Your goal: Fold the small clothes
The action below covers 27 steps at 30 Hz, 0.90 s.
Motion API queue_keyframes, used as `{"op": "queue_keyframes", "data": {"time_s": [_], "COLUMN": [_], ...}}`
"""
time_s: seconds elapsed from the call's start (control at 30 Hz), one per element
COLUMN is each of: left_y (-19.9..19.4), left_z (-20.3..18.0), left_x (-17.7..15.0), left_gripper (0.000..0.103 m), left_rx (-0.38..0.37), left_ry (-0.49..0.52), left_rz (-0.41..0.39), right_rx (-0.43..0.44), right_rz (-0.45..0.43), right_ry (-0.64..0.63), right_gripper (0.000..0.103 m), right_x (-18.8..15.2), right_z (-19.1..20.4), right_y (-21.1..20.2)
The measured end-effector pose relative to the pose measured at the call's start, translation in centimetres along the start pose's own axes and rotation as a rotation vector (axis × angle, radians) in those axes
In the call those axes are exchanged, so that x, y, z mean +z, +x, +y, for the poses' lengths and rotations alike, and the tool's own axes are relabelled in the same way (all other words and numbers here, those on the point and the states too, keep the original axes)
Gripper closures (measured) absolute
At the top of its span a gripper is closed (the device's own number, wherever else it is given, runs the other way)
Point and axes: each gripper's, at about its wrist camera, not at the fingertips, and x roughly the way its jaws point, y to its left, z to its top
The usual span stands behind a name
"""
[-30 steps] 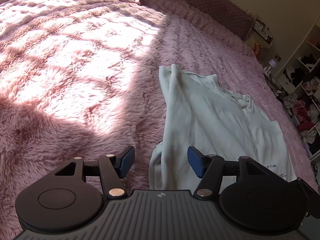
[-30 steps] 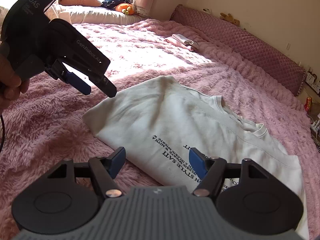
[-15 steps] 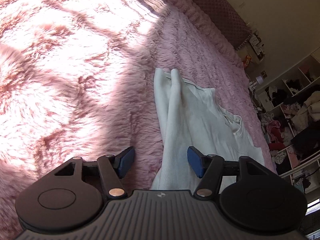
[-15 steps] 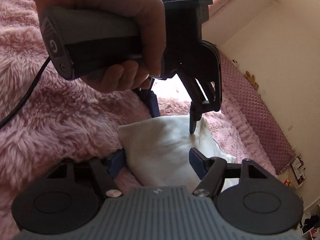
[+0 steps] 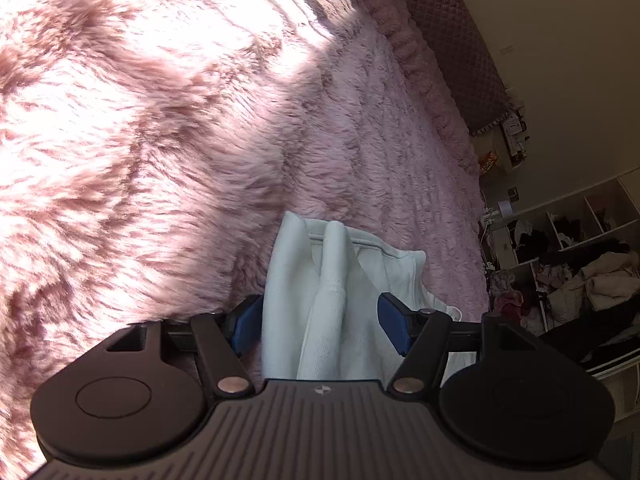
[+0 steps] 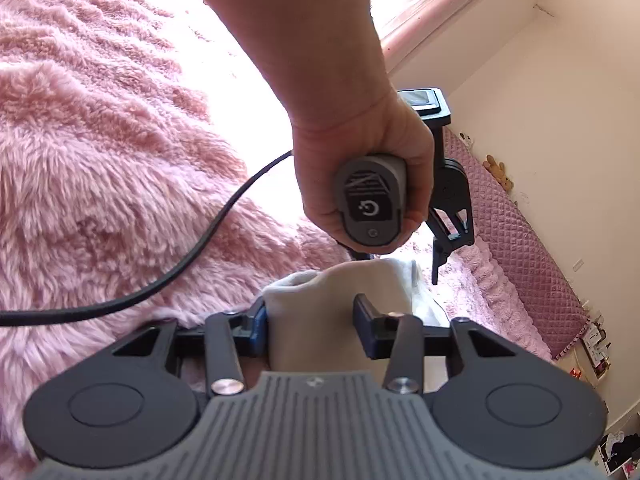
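A pale grey-white shirt (image 5: 336, 304) lies on the pink fluffy bedspread (image 5: 160, 160). My left gripper (image 5: 320, 322) is open, with a folded ridge of the shirt between its blue pads, which do not press it. In the right wrist view the shirt's edge (image 6: 316, 312) fills the gap of my right gripper (image 6: 310, 322), whose jaws stand partly closed around the cloth. The left gripper body and the hand holding it (image 6: 372, 196) hang just beyond, above the shirt.
A quilted mauve headboard cushion (image 5: 452, 48) runs along the bed's far edge by the wall. Open shelves with piled clothes (image 5: 580, 272) stand at the right. A black cable (image 6: 192, 256) trails over the bedspread at the left.
Both grippers have dropped low onto the shirt's edge. The right gripper's jaws have narrowed around the cloth. The left stays open, now with the fold between its pads.
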Motion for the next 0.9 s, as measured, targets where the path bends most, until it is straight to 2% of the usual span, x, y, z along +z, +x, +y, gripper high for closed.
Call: {"op": "queue_keyframes", "data": {"time_s": [0.07,0.1,0.13,0.3,0.4,0.47,0.63,0.77,0.9], "left_y": [0.3,0.5,0.6,0.0,-0.6,-0.9,-1.2,-1.5,-1.1], "left_z": [-0.3,-0.7,-0.9,-0.9,-0.7,-1.0,-2.7,-4.7,-7.5], "left_x": [-0.2,-0.3,-0.2,-0.5,-0.2,-0.1,0.0,-0.1,-0.5], "left_gripper": [0.04,0.067,0.08,0.083,0.085,0.086,0.086,0.086,0.086], "left_rx": [-0.015,0.015,0.046,0.017,-0.038,-0.06,-0.066,-0.087,-0.104], "left_ry": [0.021,0.065,0.093,0.085,0.048,0.05,0.059,0.096,0.122], "left_rz": [-0.008,-0.007,0.001,-0.015,-0.028,-0.038,-0.052,-0.061,-0.052], "right_rx": [-0.009,-0.012,-0.016,0.001,0.008,0.014,0.029,-0.031,-0.052], "right_rz": [-0.011,-0.015,-0.018,-0.014,-0.011,-0.005,0.007,-0.009,-0.008], "right_ry": [-0.028,-0.032,-0.025,0.052,0.089,0.127,0.264,0.307,0.39], "right_gripper": [0.092,0.094,0.095,0.099,0.1,0.1,0.101,0.101,0.101], "right_x": [0.0,0.0,-0.3,-0.2,-0.3,0.6,0.4,0.0,-0.5], "right_z": [0.6,0.7,0.8,-0.3,-0.8,-2.0,-5.2,-7.3,-10.1], "right_y": [-0.2,-0.3,-0.8,-1.7,-2.0,-0.8,-0.4,-0.8,-2.1]}}
